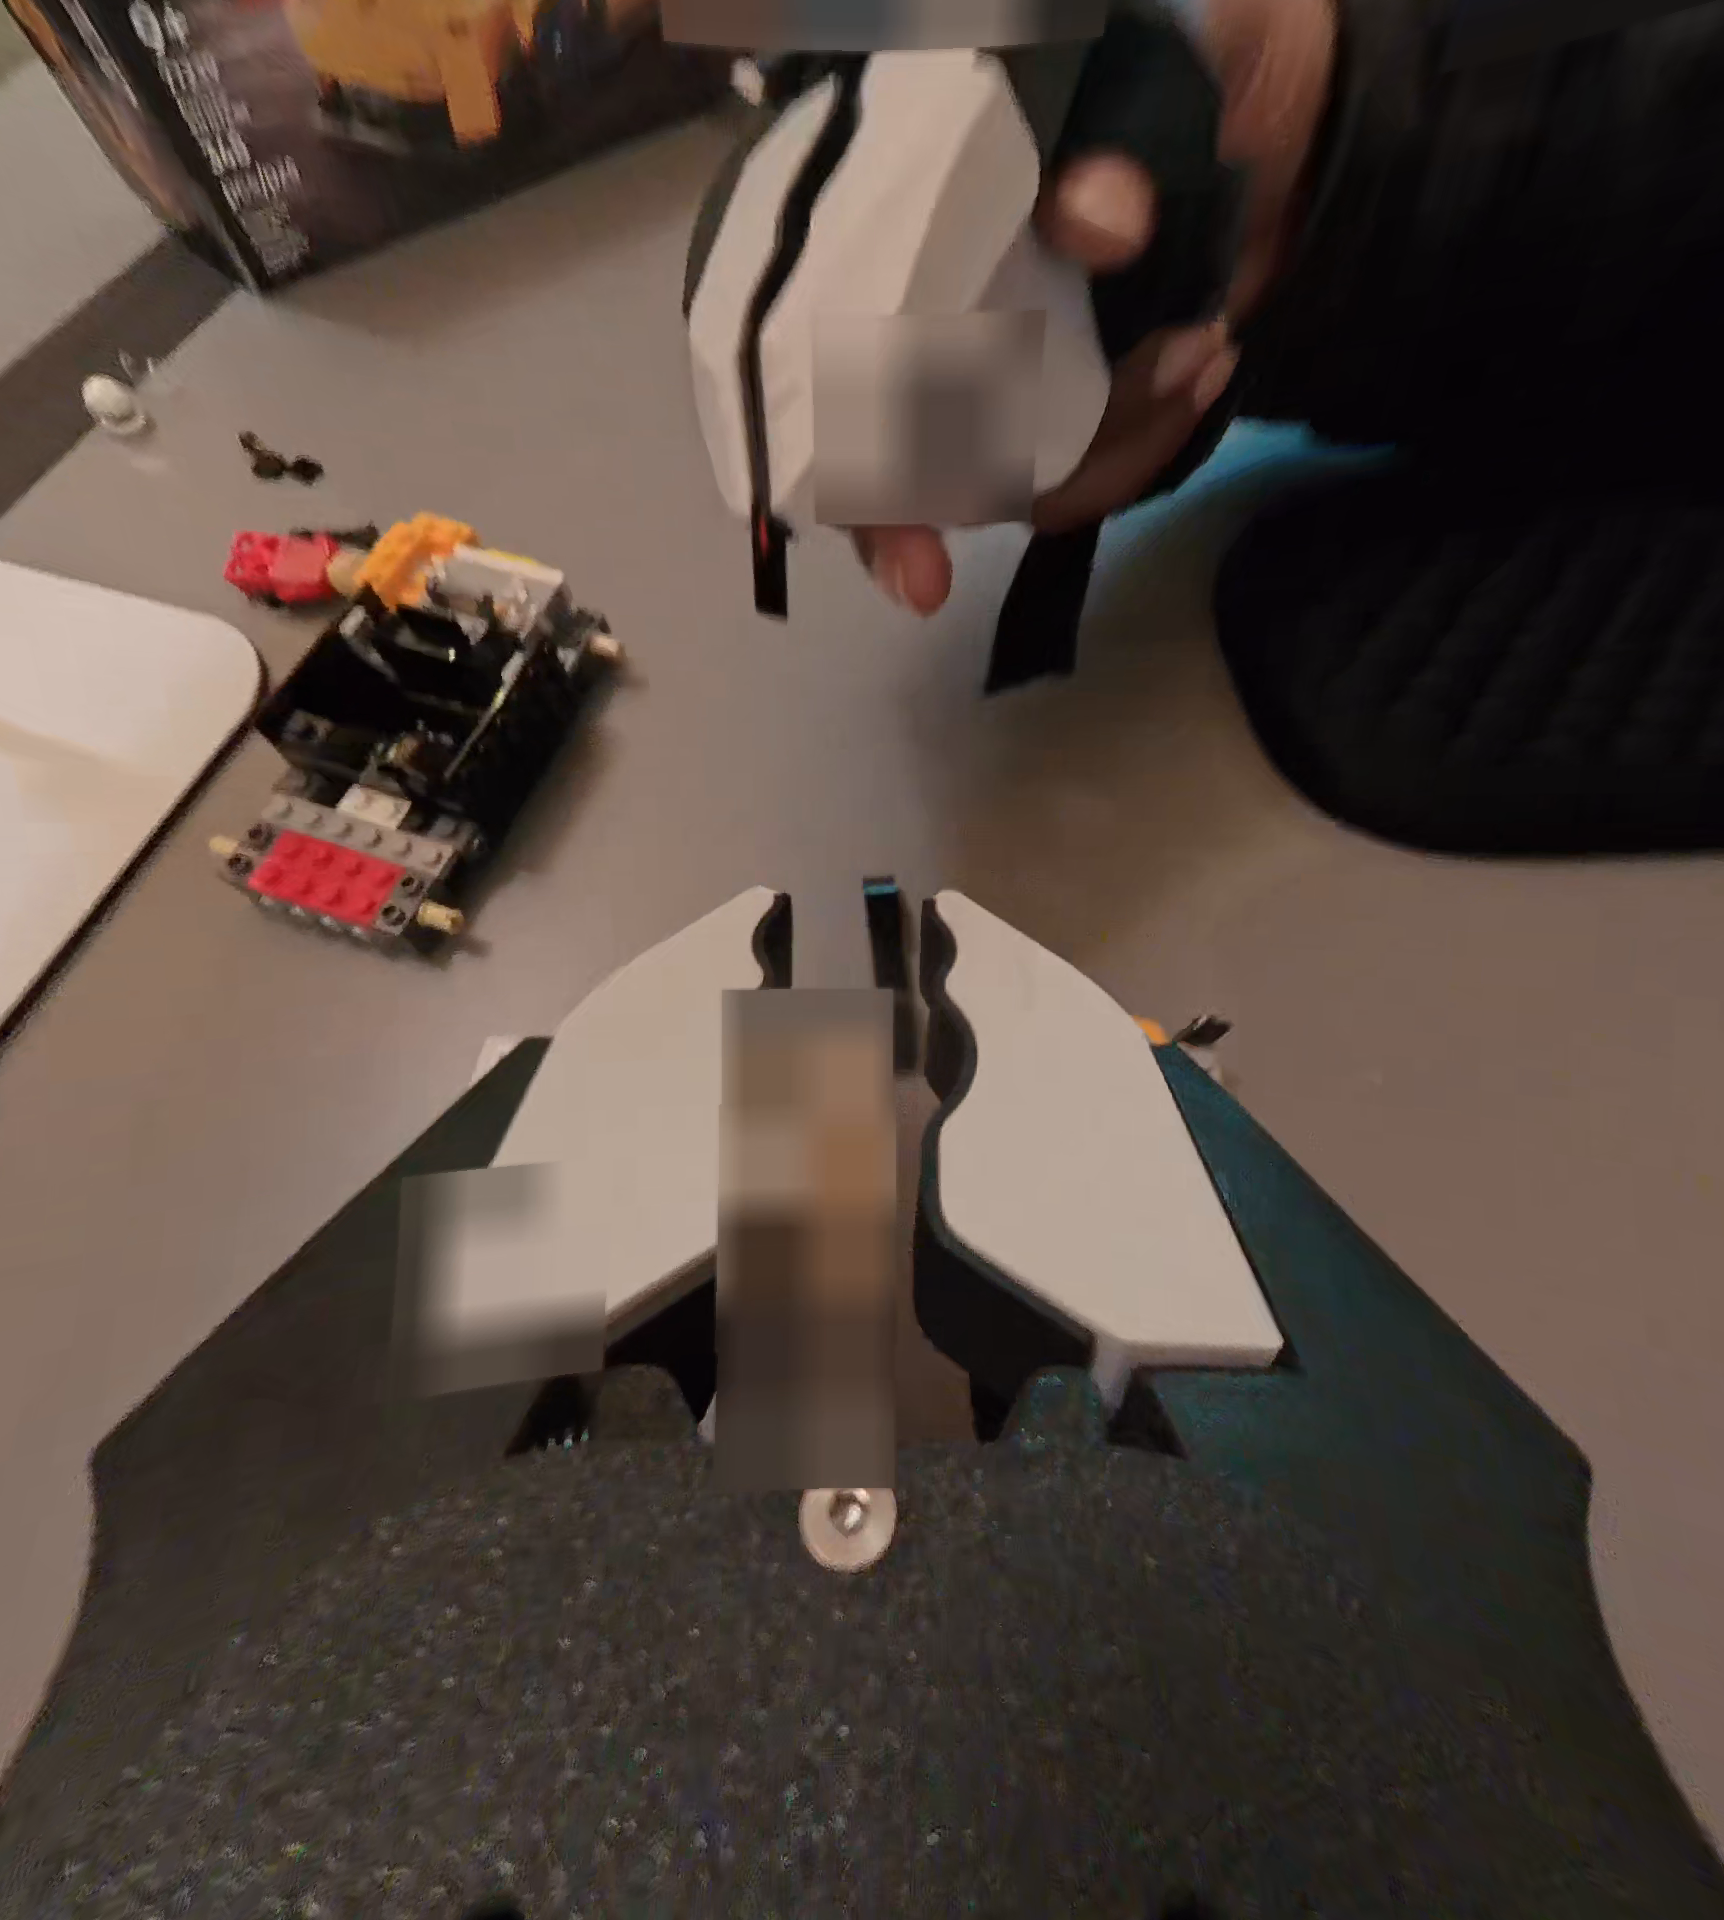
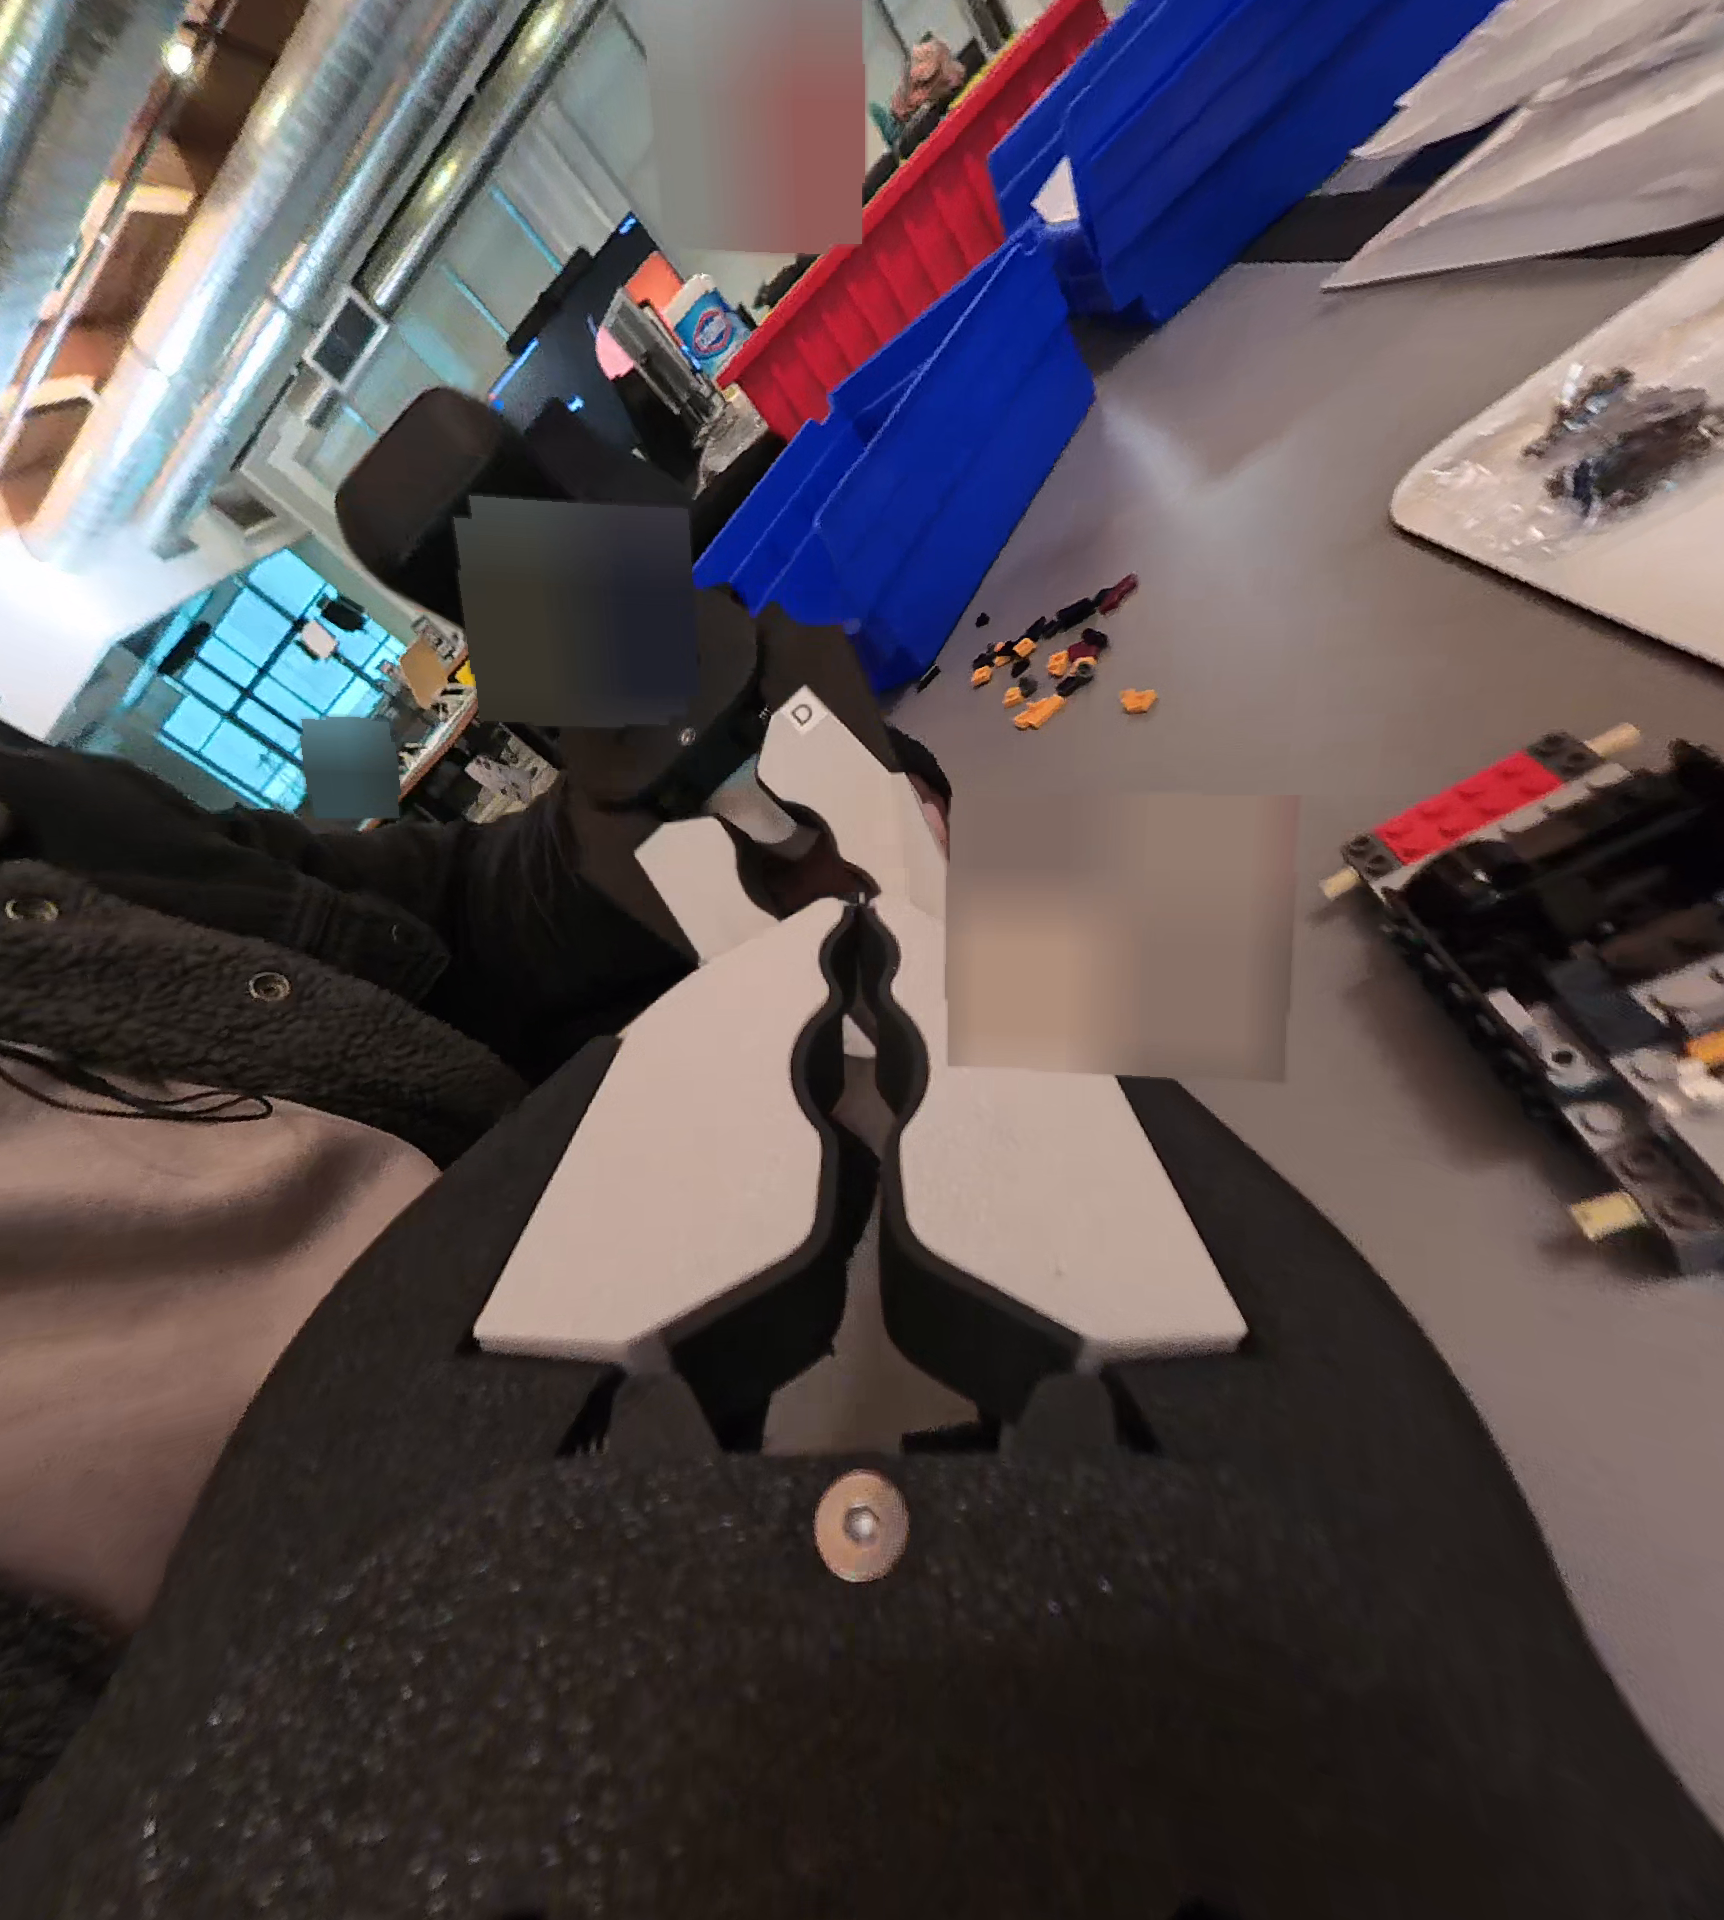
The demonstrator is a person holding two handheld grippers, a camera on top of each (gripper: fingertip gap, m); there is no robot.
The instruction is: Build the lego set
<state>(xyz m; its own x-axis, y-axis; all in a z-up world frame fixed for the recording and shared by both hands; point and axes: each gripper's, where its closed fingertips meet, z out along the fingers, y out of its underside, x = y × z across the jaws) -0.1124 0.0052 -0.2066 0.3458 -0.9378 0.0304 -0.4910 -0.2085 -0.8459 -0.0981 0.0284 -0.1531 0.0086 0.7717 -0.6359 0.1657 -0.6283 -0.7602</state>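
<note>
The light, rigid lego chassis (image 1: 422,727) is best gripped across its studded sides; left gripper (image 1: 842,914) is parted, empty; right gripper (image 2: 858,914) is clenched, apparently on nothing.

Matt grey table (image 1: 1045,935); glossy plastic lego chassis (image 1: 422,727); blue plastic bins (image 2: 941,468); fleecy black jacket (image 2: 162,935)

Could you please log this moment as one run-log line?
left gripper: open, empty | right gripper: shut, raised | lego chassis: on table, untouched

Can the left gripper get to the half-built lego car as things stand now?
Probably yes. The left gripper is open and empty, and only bare table lies between it and the lego car, ahead to its left.
</note>
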